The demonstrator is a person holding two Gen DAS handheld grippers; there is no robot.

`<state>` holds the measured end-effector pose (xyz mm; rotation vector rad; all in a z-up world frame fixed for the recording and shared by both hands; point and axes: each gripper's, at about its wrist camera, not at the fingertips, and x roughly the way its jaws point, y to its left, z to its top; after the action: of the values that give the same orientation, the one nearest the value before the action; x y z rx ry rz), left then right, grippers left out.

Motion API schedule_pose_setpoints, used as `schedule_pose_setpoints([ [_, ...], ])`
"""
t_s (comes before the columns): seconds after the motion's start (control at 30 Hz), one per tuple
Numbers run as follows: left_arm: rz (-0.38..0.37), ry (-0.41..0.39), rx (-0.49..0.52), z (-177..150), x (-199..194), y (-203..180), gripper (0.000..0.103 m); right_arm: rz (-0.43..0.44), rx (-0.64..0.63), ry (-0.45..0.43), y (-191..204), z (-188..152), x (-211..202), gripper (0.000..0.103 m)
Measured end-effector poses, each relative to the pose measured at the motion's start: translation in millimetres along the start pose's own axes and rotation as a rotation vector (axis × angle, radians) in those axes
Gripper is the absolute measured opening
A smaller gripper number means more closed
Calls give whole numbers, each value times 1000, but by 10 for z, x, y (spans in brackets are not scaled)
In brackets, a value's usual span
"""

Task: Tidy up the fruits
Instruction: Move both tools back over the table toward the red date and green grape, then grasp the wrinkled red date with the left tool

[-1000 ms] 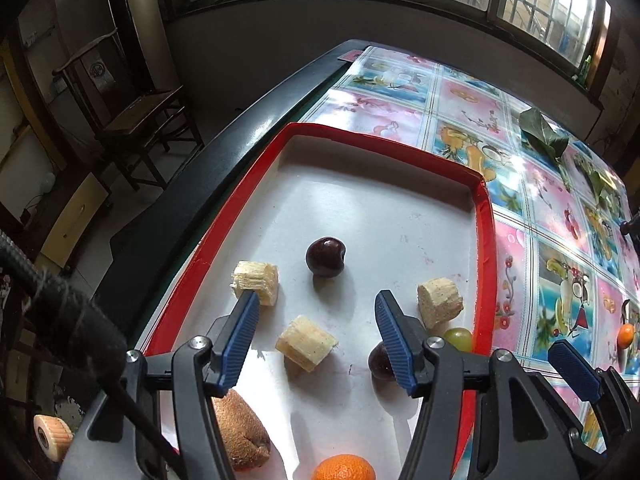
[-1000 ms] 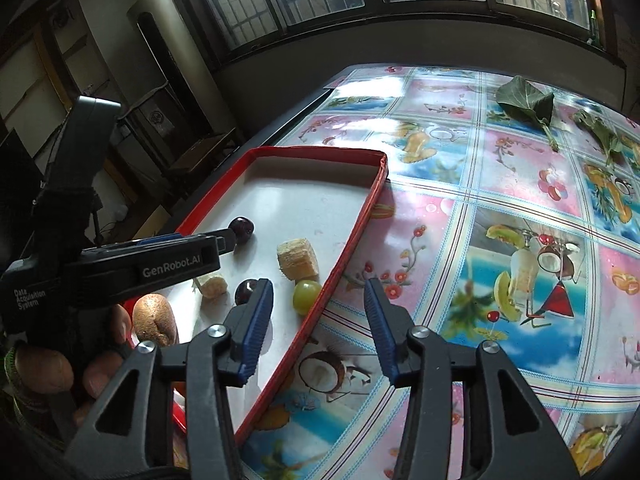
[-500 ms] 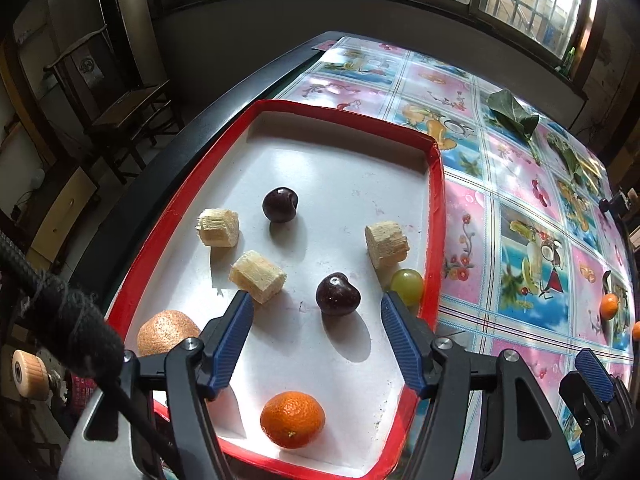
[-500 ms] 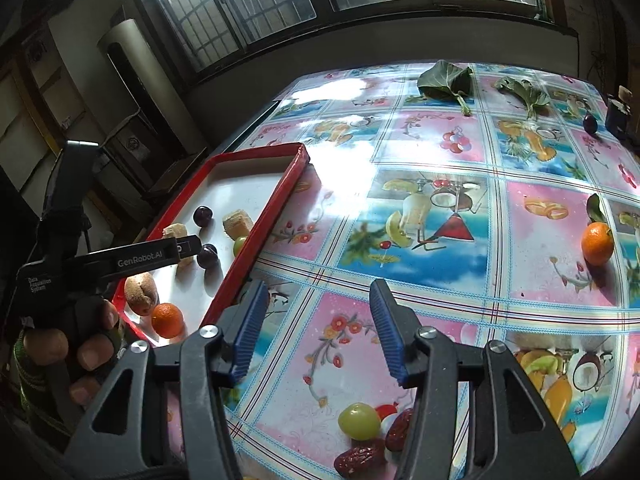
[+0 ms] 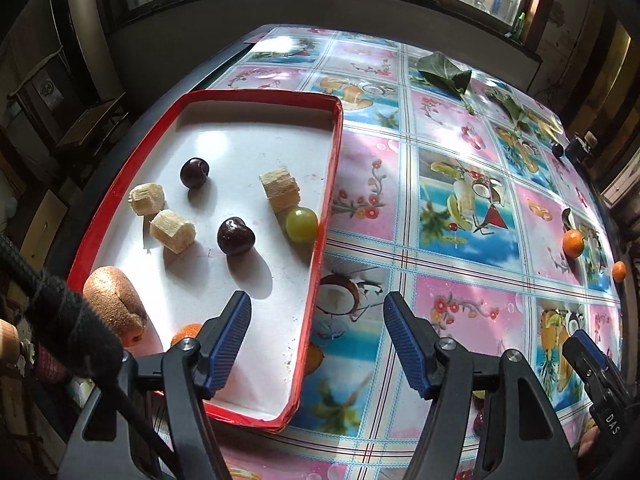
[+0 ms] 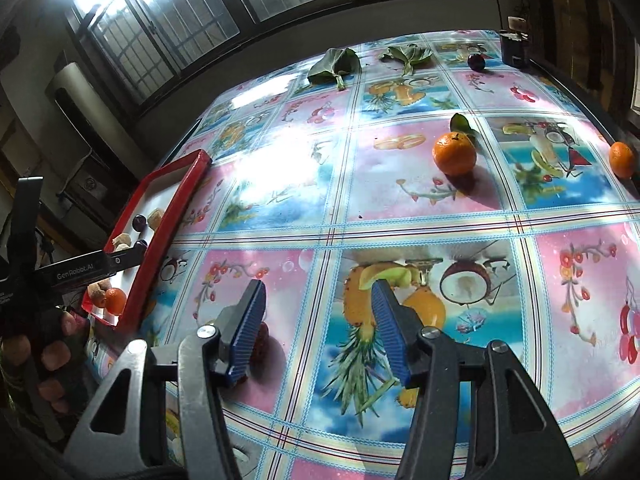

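A red-rimmed white tray [image 5: 325, 216] holds two dark cherries [image 5: 235, 236], a green grape [image 5: 302, 223], three pale cane chunks [image 5: 280, 189], a brown kiwi [image 5: 110, 296] and an orange [image 5: 186, 332]. My left gripper [image 5: 316, 344] is open and empty over the tray's near right rim. My right gripper [image 6: 316, 328] is open and empty above the tablecloth, with a dark red fruit [image 6: 260, 338] beside its left finger. Two oranges [image 6: 455, 153] [image 6: 621, 159] and a dark plum [image 6: 476, 61] lie farther out. The tray also shows in the right wrist view [image 6: 168, 220].
Green leaves [image 5: 444, 70] lie at the table's far side, also in the right wrist view [image 6: 334, 64]. A small dark box [image 6: 514, 46] stands near the far right edge. The table's left edge drops to a chair and the floor.
Both grippers have pulled back and swung right. The left one moved from over the tray's fruit to its right rim. The right one moved away from the tray toward the loose oranges.
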<state>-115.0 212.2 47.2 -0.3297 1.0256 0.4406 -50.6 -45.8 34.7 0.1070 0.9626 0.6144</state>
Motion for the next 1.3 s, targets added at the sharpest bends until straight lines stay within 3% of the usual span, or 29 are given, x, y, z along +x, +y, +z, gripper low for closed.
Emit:
schedule_pose_setpoints([
  [0.13,-48,11,76,-172,-37,-190,69,0,4,3,-44,-62,-37,56],
  [0.3,-92,29,133,-370,-73,-302,69,30,-91,34,146,-186,19,56],
  [0.43,-139,30,183,-544,-157,-338,69,51,-141,81,279,-257,140,43],
  [0.7,-265,52,294,-780,-199,-630,69,88,-166,133,443,-235,340,40],
  [0.8,-294,67,306,-780,-160,-723,69,104,-168,146,451,-204,379,31],
  [1.03,-320,75,315,-741,-68,-880,67,72,-108,73,208,-128,134,31],
  [1.07,-319,78,315,-739,-46,-896,62,67,-95,65,162,-117,97,31],
  [1.1,-322,89,313,-737,-11,-907,49,63,-80,58,117,-107,66,31],
  [1.13,-315,83,313,-735,-2,-915,46,59,-69,53,78,-102,42,31],
  [1.27,-317,80,315,-722,8,-919,20,56,-29,50,-33,-95,15,31],
  [1.3,-322,84,309,-719,9,-908,19,57,-24,51,-43,-98,21,31],
])
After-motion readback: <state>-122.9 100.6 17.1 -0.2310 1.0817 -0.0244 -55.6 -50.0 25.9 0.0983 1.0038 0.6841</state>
